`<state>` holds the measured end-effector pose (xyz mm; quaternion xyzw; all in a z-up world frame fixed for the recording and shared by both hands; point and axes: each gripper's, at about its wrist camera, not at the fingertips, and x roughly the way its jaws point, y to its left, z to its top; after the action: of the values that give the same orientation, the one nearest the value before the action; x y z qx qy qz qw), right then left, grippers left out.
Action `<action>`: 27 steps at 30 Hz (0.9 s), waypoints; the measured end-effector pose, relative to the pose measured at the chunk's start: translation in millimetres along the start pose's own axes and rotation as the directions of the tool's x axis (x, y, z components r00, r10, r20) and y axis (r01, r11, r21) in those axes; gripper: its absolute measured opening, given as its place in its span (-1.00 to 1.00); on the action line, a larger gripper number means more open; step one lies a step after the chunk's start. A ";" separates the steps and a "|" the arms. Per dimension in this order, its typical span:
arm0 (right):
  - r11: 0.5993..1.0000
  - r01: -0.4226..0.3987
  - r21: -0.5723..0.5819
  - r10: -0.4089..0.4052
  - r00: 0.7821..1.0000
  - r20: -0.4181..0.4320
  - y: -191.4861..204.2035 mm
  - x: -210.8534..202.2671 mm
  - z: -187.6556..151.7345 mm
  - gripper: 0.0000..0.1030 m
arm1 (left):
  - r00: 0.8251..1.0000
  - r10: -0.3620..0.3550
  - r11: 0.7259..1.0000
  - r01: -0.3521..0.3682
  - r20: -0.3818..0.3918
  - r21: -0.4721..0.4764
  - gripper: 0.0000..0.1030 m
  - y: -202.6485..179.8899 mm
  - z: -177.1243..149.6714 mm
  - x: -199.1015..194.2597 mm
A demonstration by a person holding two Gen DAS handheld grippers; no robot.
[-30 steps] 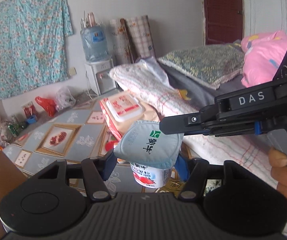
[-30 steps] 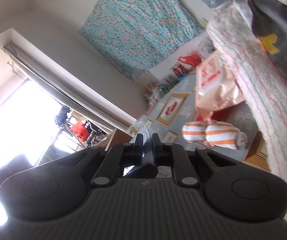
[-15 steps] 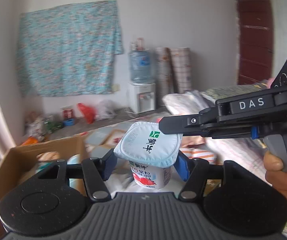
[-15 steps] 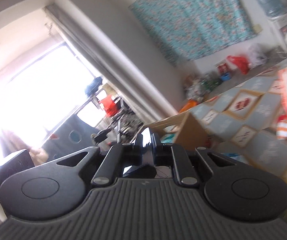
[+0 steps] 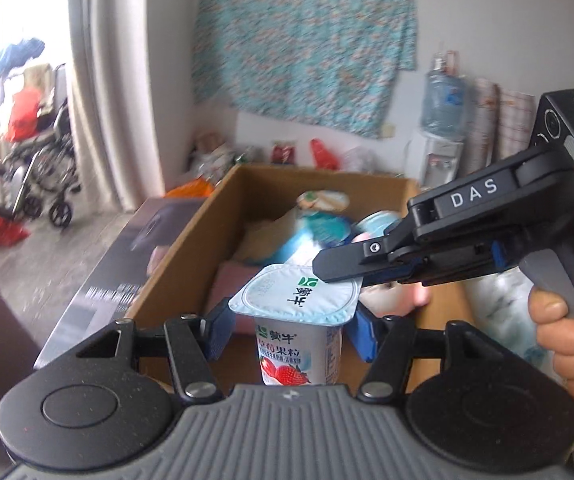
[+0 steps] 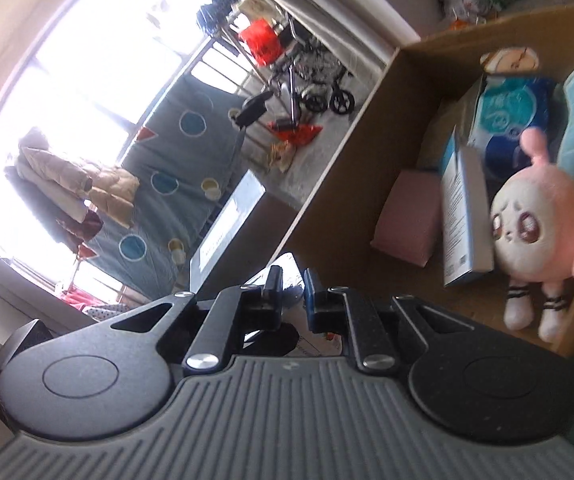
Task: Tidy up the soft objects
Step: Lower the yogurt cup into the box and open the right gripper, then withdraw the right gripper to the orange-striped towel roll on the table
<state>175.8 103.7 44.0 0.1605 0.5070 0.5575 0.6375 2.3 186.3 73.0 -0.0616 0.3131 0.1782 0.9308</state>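
1. Holding the yogurt cup (image 5: 299, 344) between its two blue pads, the left gripper (image 5: 291, 330) keeps the cup upright, probably so it does not tip as it goes toward the box.
2. The cup is in the air, just above the near edge of the cardboard box (image 5: 191, 236). It is not inside the box yet.
3. The cup is white, with a pale blue foil lid and a red strawberry picture near the bottom. The lid looks a little bent at its rim, so the cup seems thin and easy to squash.
4. Inside the box lie soft things: a pink folded cloth (image 6: 407, 218), a blue and white pack (image 6: 511, 116) and a round pink plush toy (image 6: 539, 216) with small white legs.
5. The right gripper (image 6: 291, 286) reaches in from the side, with its tip touching the rim of the lid, maybe to steady the cup. Its two fingers are close together, with only a thin gap. I cannot tell if they pinch the lid.
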 end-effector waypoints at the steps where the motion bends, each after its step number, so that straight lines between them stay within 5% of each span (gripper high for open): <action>1: 1.000 0.000 0.015 0.001 1.000 -0.025 0.0 13.1 1.3 -0.77 | 1.000 0.010 1.000 -0.010 -0.013 -0.018 0.18 9.1 -3.5 4.6; 14: 0.985 0.089 0.149 -0.067 0.987 -0.146 -35.8 96.7 10.1 -0.71 | 0.994 0.010 1.000 -0.011 -0.109 -0.010 0.22 43.1 -25.4 47.6; 18: 0.982 0.111 0.154 -0.087 0.984 -0.153 -38.0 107.1 9.2 -0.71 | 0.998 0.057 0.997 -0.057 -0.012 0.057 0.64 37.3 -25.8 38.0; 27: 0.985 0.093 0.148 -0.074 0.989 -0.128 -40.7 100.5 12.0 -0.71 | 0.998 0.050 0.998 -0.052 0.042 0.047 0.65 39.9 -21.1 18.3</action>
<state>194.3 182.5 -29.2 0.1534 0.5927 0.4983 0.6139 -10.7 223.9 45.0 -0.0276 0.2998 0.1955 0.9333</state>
